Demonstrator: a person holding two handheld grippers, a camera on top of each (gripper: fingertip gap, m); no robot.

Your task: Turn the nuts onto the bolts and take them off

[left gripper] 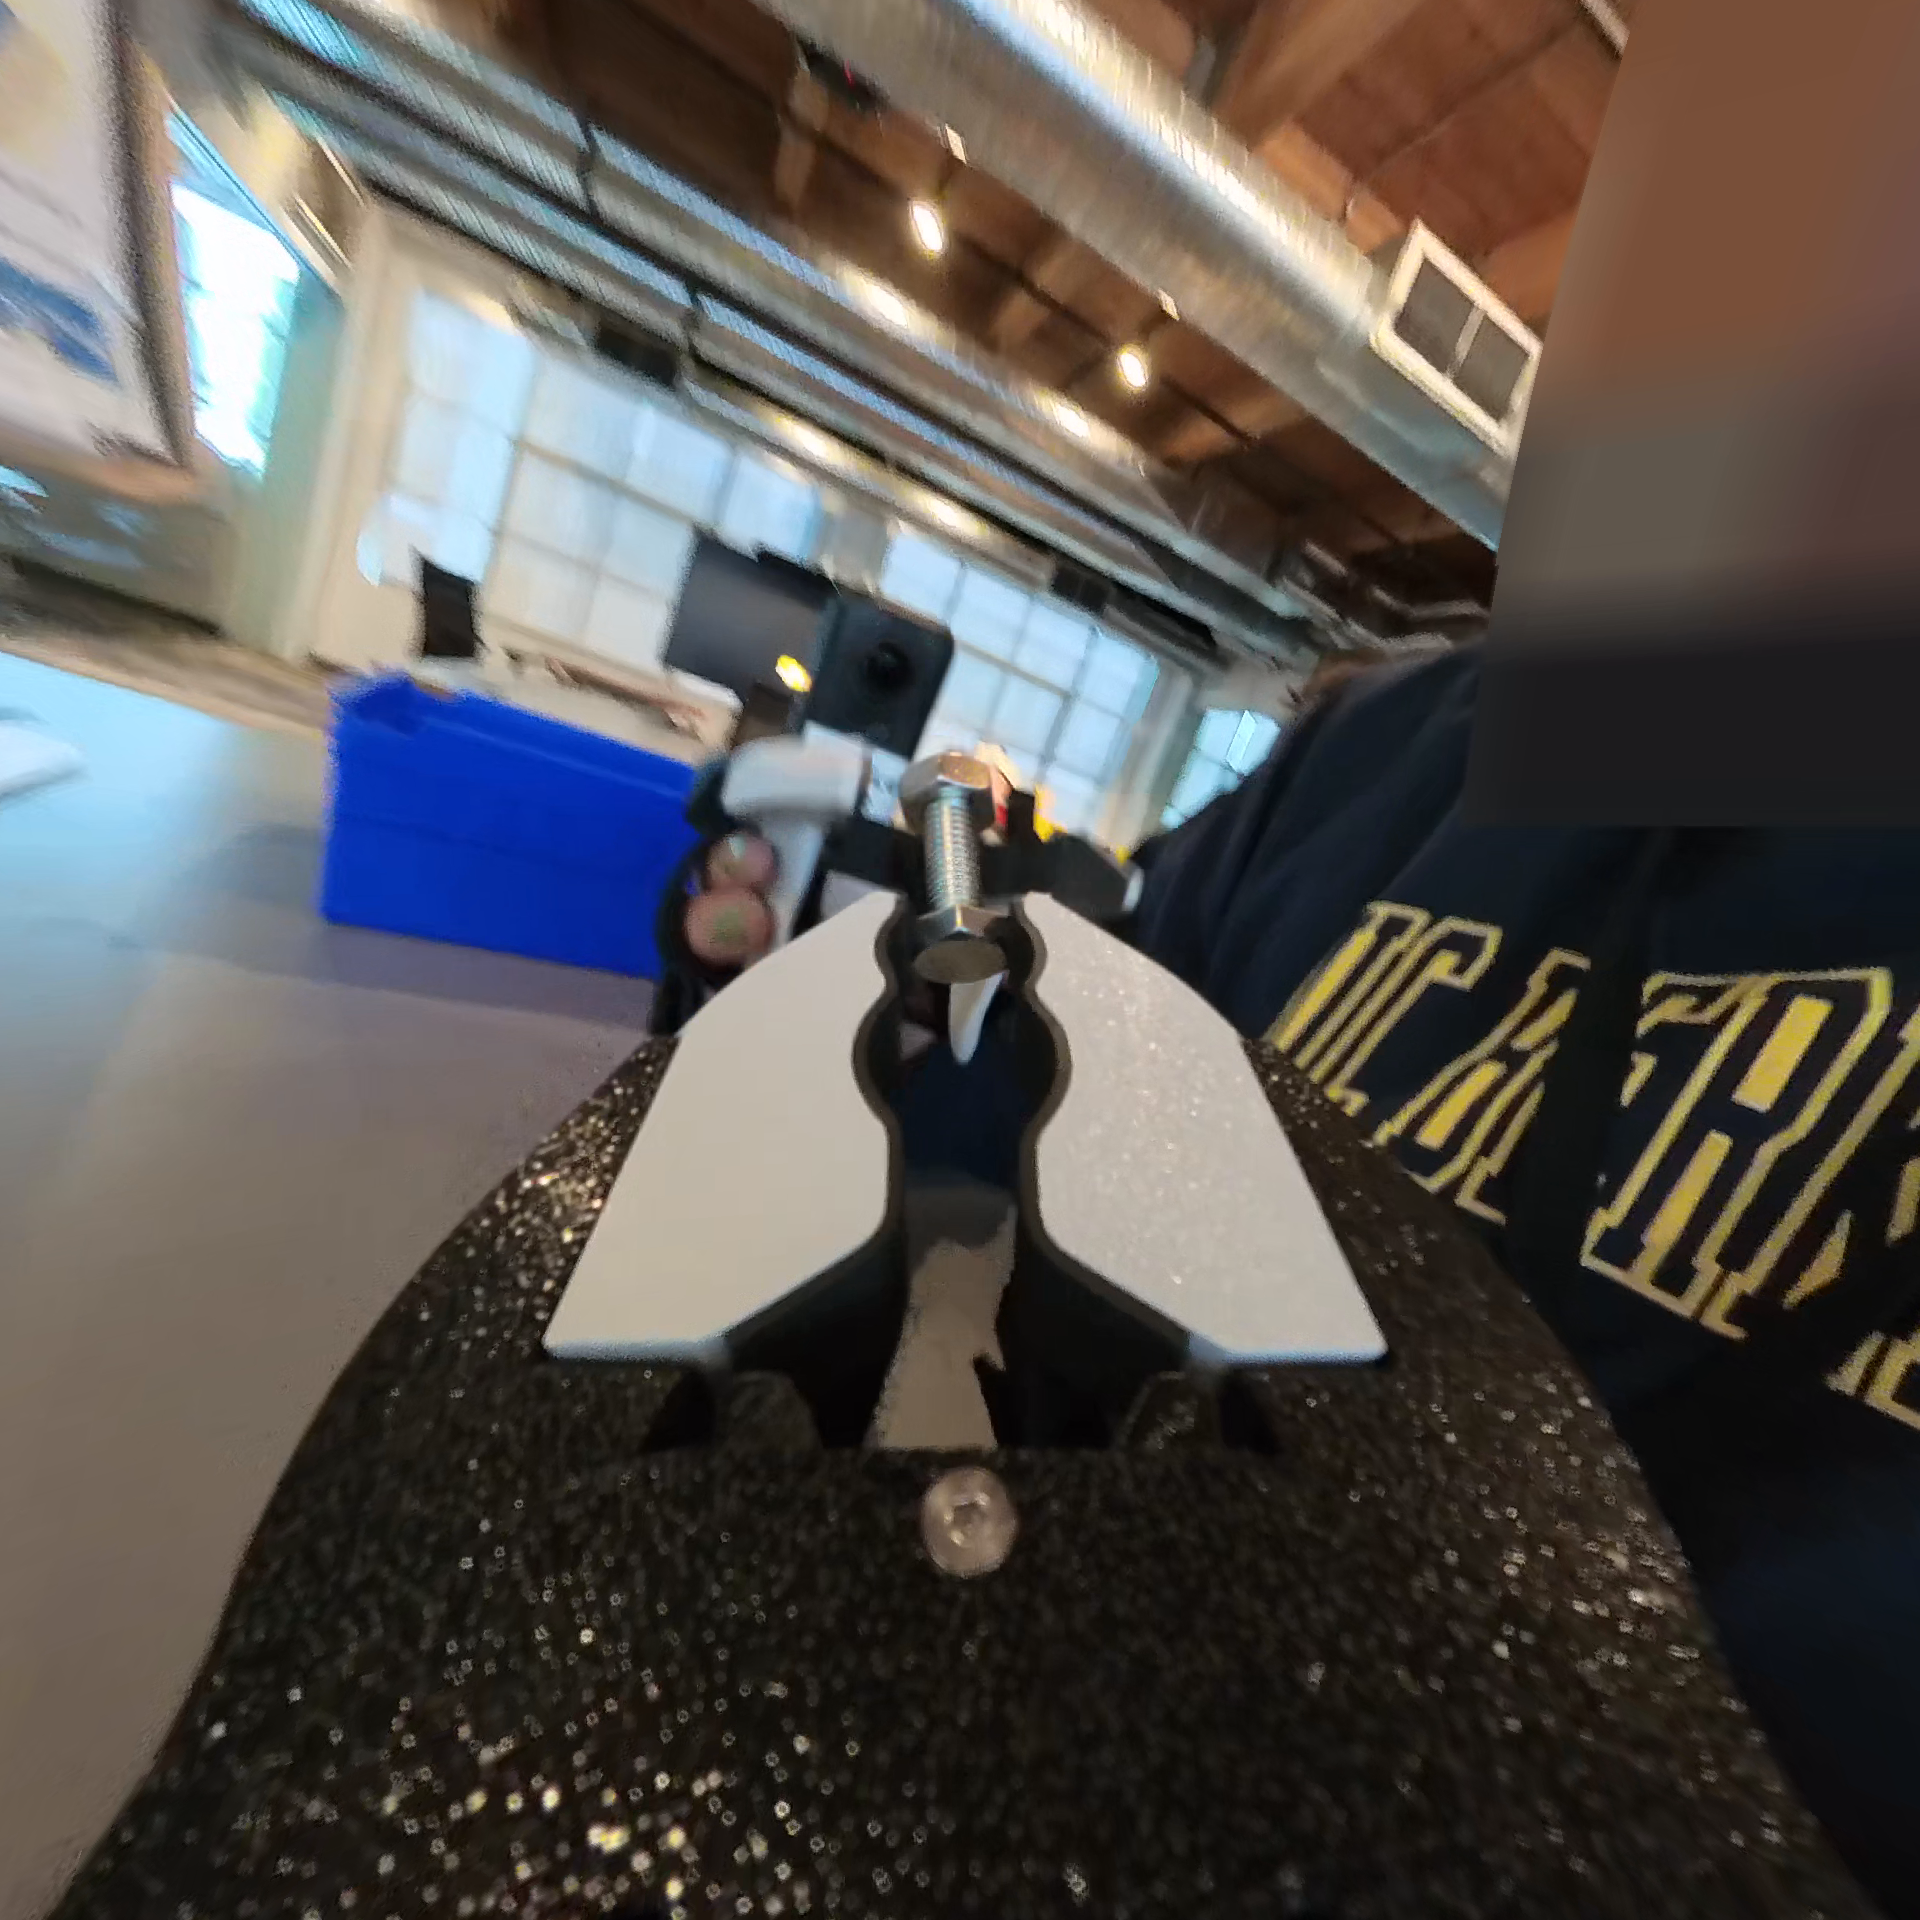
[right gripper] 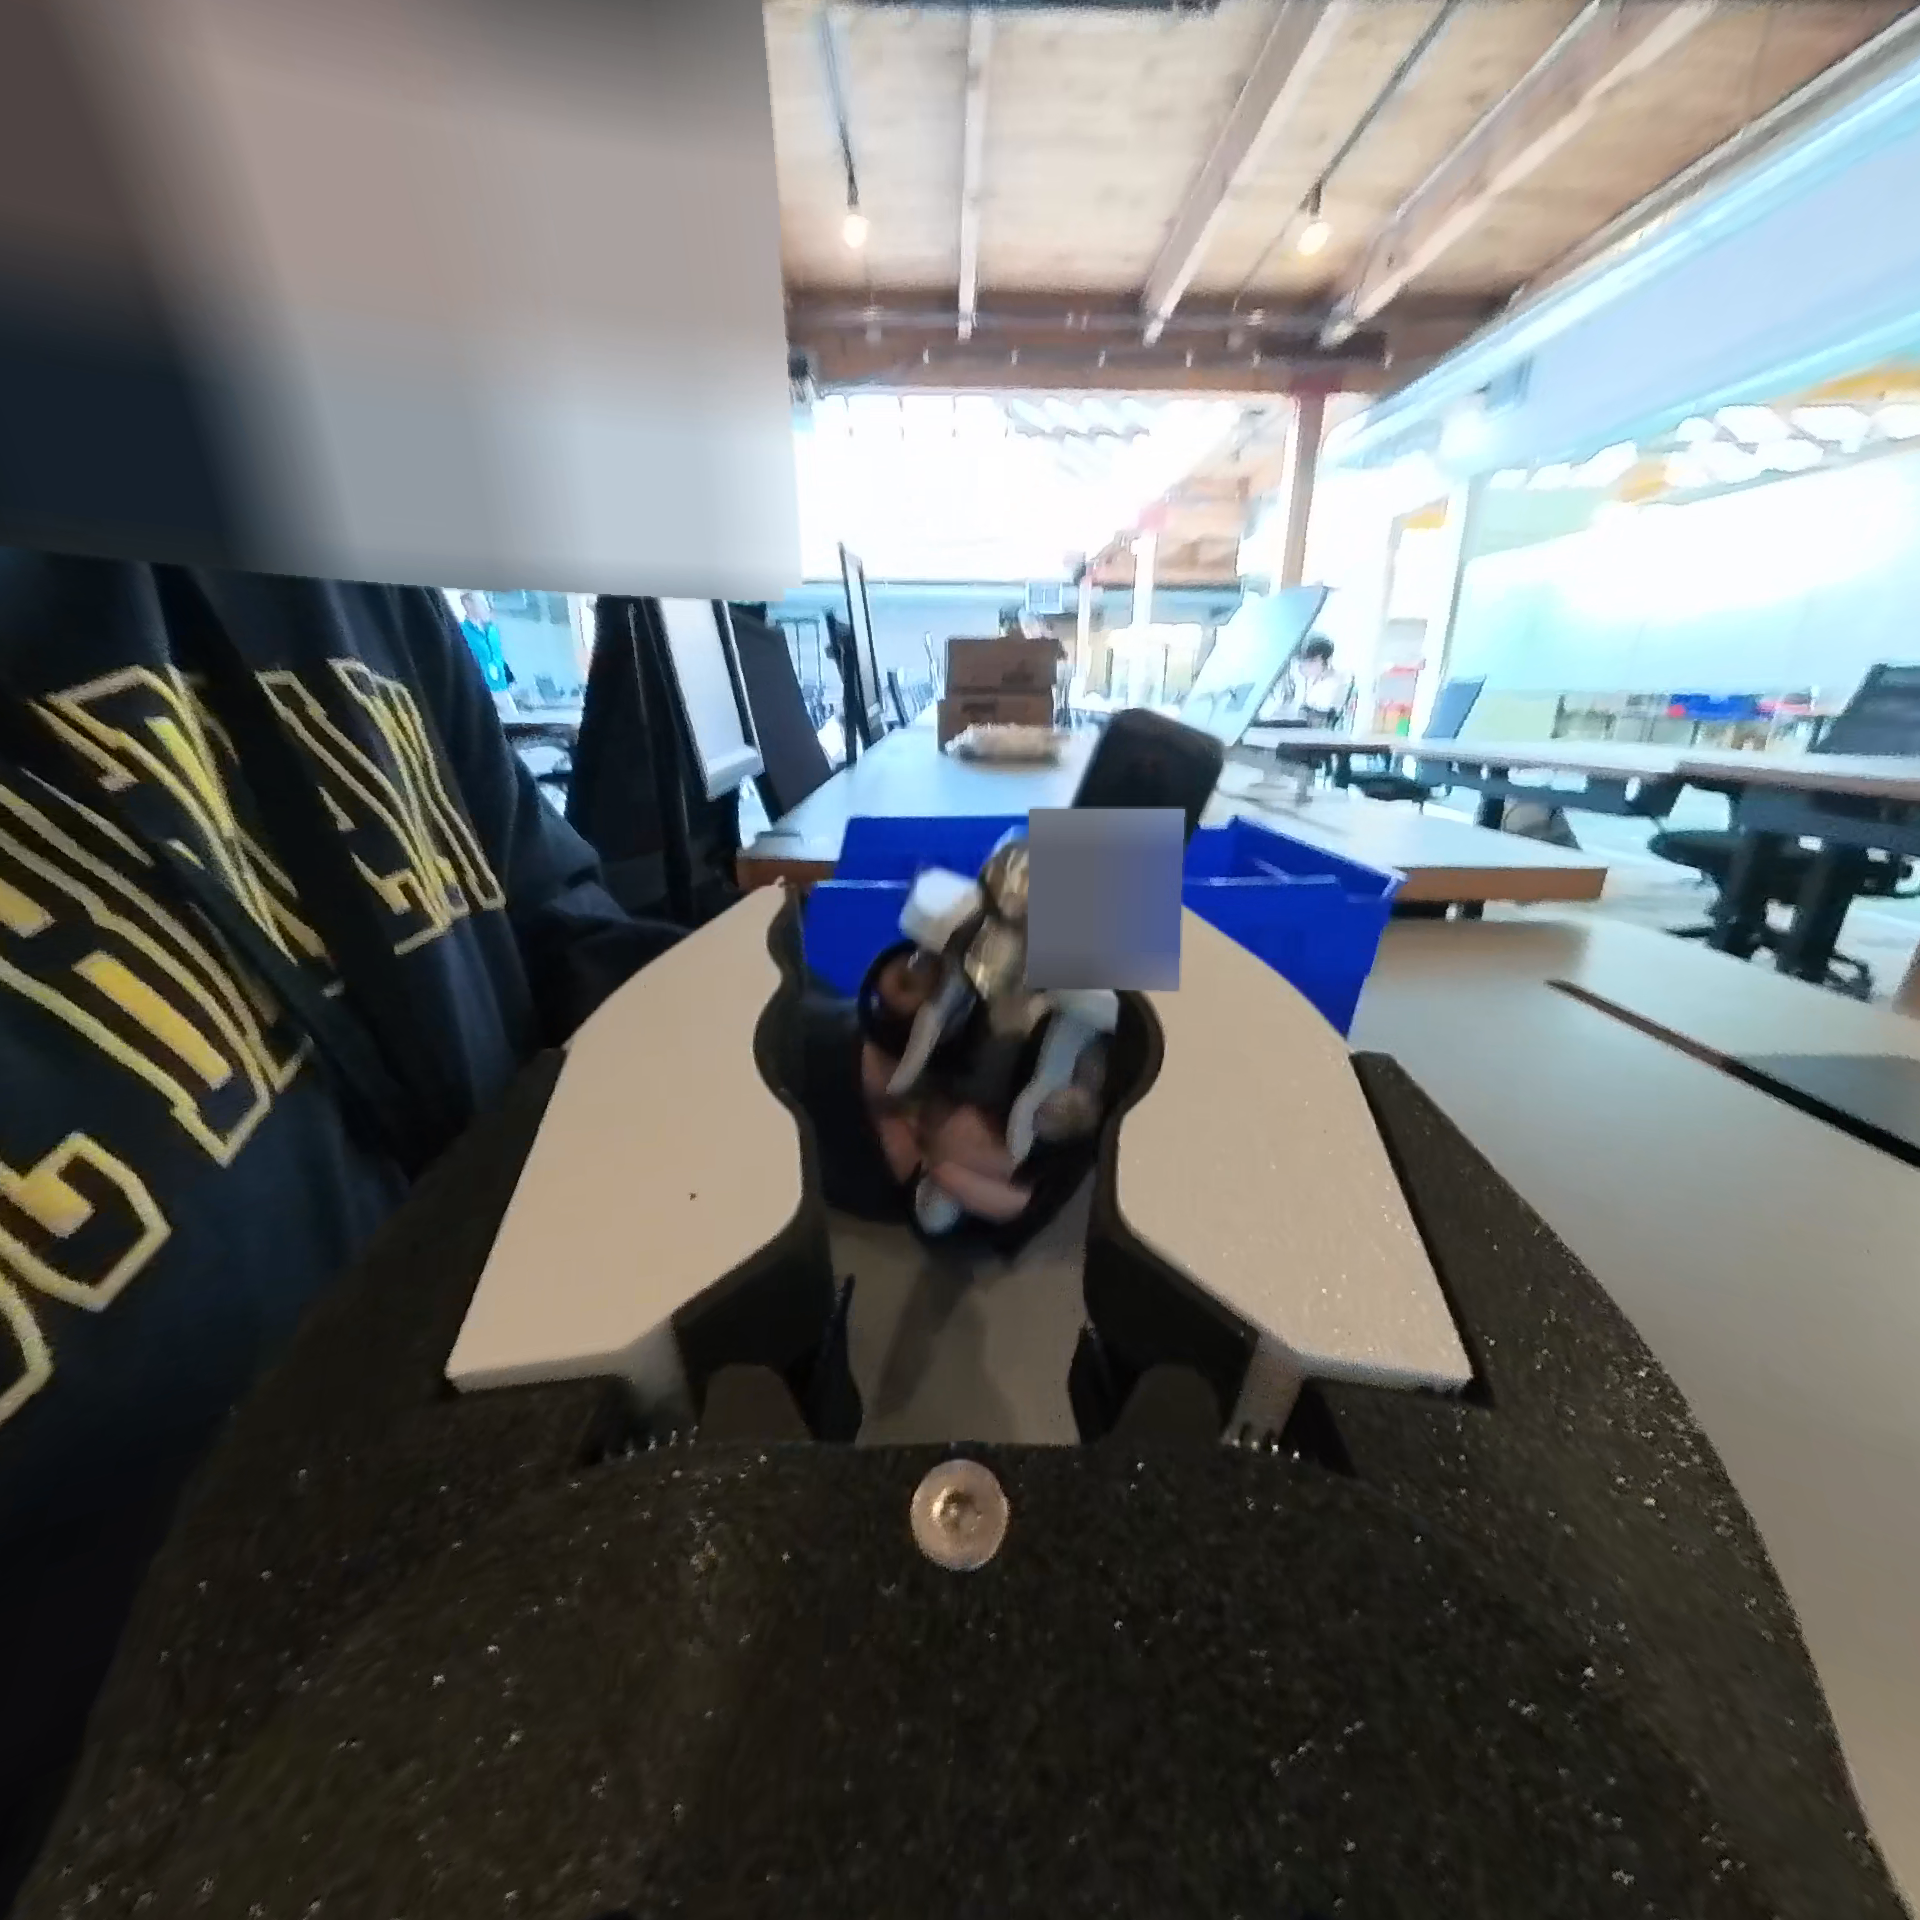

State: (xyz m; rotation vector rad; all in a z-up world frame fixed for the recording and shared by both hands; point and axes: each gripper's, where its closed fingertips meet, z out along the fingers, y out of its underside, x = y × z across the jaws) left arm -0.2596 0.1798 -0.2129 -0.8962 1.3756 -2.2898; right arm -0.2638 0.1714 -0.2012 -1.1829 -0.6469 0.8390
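Steel bolt (left gripper: 953, 871) clamped in left claw (left gripper: 956, 940); sweatshirt (left gripper: 1621, 1143) lettered yellow.

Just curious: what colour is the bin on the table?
Bright blue bin; the left wrist view shows it best.

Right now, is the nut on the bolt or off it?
On. The nut sits at the far end of the bolt, whose head is clamped in the left gripper.
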